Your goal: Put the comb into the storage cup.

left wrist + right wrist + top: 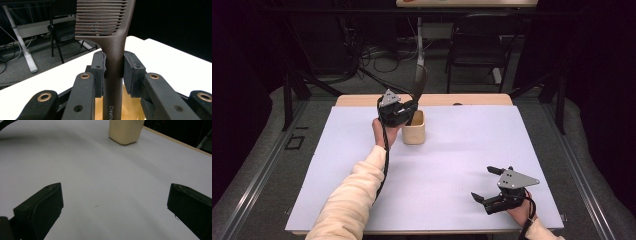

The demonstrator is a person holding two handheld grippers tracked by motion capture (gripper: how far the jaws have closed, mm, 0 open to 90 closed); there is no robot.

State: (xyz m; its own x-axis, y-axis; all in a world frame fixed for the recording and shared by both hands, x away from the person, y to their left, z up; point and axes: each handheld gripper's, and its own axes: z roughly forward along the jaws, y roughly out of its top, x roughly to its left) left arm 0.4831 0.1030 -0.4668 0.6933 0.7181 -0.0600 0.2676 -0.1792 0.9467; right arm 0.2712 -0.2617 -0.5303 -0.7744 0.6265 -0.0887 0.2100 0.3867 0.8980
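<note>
High view: I look forward and down over the white table (452, 165) from the person's side | left gripper view: very close, facing up along a brown comb (112, 50) toward the room behind | right gripper view: low over the table, facing the beige cup (125, 131), shared with high view (414, 131)

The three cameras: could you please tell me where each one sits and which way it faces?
High view: above the person's side, looking forward and down on the table; both forearms, left gripper and right gripper show.
Left gripper view: rides the left gripper, looking along jaws shut on a brown comb standing in the beige cup.
Right gripper view: rides the right gripper, looking low across the table past open jaws toward the cup.
All views share the cup.
</note>
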